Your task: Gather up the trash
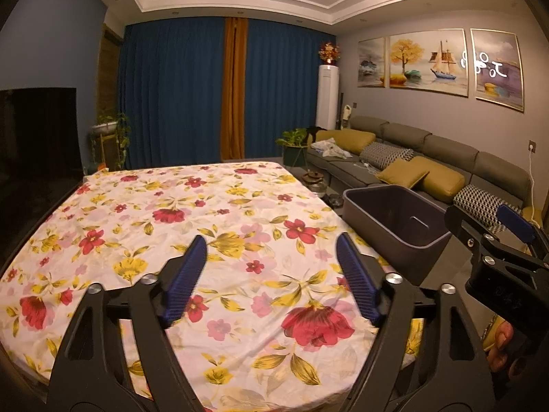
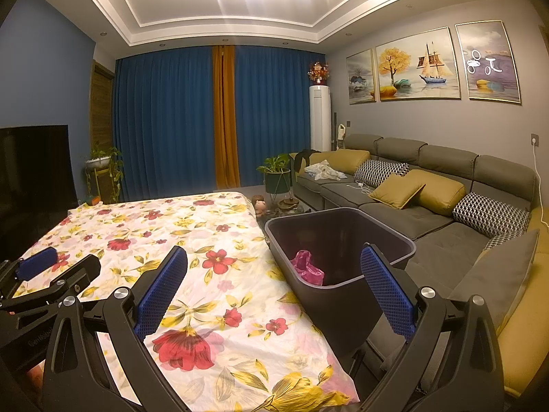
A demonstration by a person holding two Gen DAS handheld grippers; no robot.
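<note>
Left wrist view: the left gripper [image 1: 271, 274] hangs above the flowered cloth [image 1: 178, 226] on the tabletop, jaws spread wide and holding nothing; the dark bin [image 1: 394, 226] stands just off the tabletop's right edge, with the sofa [image 1: 411, 158] behind it; the right gripper [image 1: 497, 240] shows at the far right

Right wrist view: the right gripper [image 2: 274, 285] is over the tabletop's right edge, jaws wide apart and empty; a pink crumpled wrapper [image 2: 307, 267] lies inside the bin [image 2: 343, 305]; the left gripper [image 2: 44, 274] hovers at left
</note>
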